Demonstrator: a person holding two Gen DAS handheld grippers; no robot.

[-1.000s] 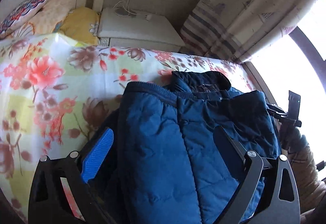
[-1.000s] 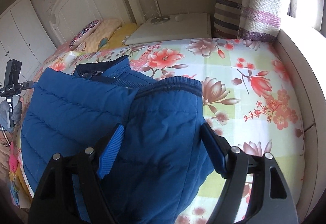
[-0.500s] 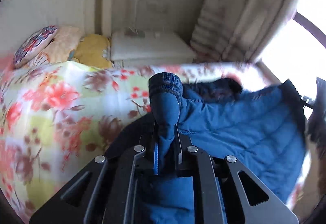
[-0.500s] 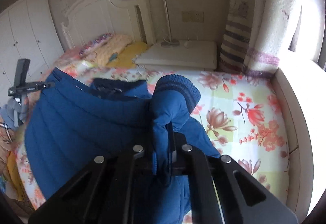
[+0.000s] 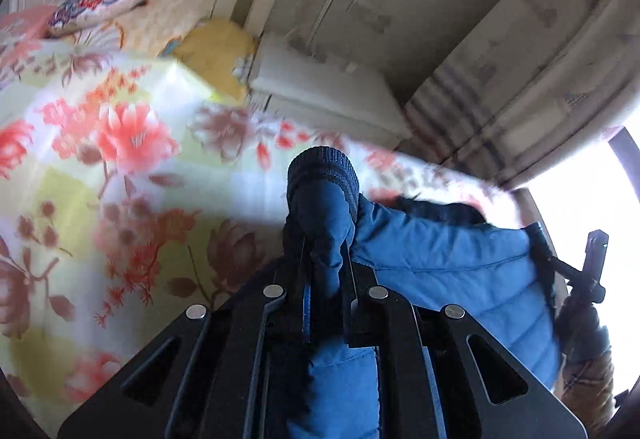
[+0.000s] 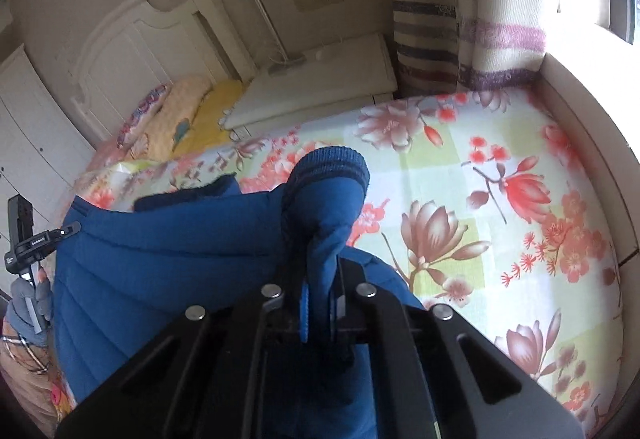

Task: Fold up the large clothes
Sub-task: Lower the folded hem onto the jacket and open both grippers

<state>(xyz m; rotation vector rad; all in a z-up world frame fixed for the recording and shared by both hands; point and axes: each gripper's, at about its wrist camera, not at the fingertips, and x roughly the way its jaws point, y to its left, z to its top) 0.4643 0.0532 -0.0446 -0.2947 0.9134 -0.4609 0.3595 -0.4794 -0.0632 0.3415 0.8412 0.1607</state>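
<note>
Left wrist view has the blue jacket (image 5: 448,263) in the lower middle and right of the frame, lying on the flowered bed (image 5: 100,175). One ribbed cuff (image 5: 324,167) stands up at centre, its sleeve pinched in my left gripper (image 5: 326,279). A second ago those jaws were wide around the sleeve; they have just been closing and now clamp it. Right wrist view shows the same on the other side: the right gripper (image 6: 320,291) has just pinched the other sleeve (image 6: 332,207), cuff up at centre. Both sleeves are in hand, so I judge the fold inward can begin. Open bedspread lies to the left in the left view and to the right in the right view, where the bed meets the window ledge (image 6: 592,143). The nightstand (image 6: 320,83) sits well apart, upper centre.
</note>
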